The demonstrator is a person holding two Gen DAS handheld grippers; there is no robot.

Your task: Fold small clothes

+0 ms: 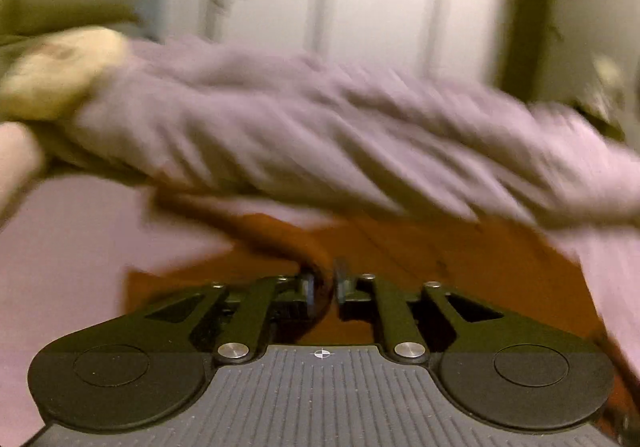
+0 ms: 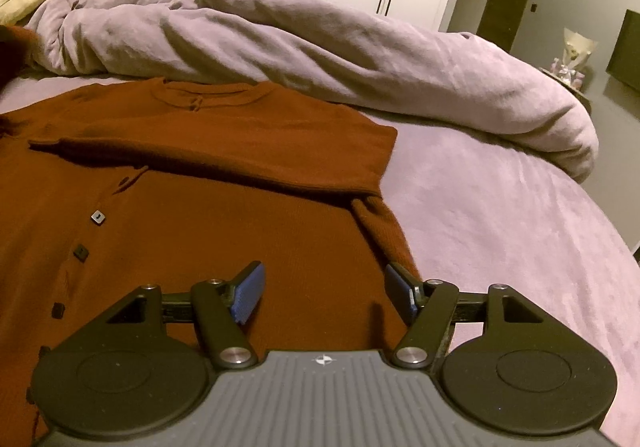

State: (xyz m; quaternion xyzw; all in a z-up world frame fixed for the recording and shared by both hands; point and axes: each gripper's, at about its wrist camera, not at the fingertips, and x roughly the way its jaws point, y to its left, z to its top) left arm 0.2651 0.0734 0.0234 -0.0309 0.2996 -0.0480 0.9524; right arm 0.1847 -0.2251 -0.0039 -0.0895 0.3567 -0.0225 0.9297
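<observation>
Nearest, the right gripper [image 2: 324, 293] hovers with jaws wide apart over the rust cardigan [image 2: 200, 215], which lies flat on the bed [image 2: 500, 215], one sleeve folded across. Only the blurred left view shows the left gripper [image 1: 325, 289], jaws pinching a cardigan fold. Beyond lies a bunched lilac duvet [image 2: 320, 39].

Rust-brown buttoned cardigan [image 2: 208, 215] lies flat, one sleeve folded across.

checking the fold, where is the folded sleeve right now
In the right wrist view the sleeve lies folded across the rust cardigan's chest, just below its neckline, ahead of the open right gripper.
</observation>
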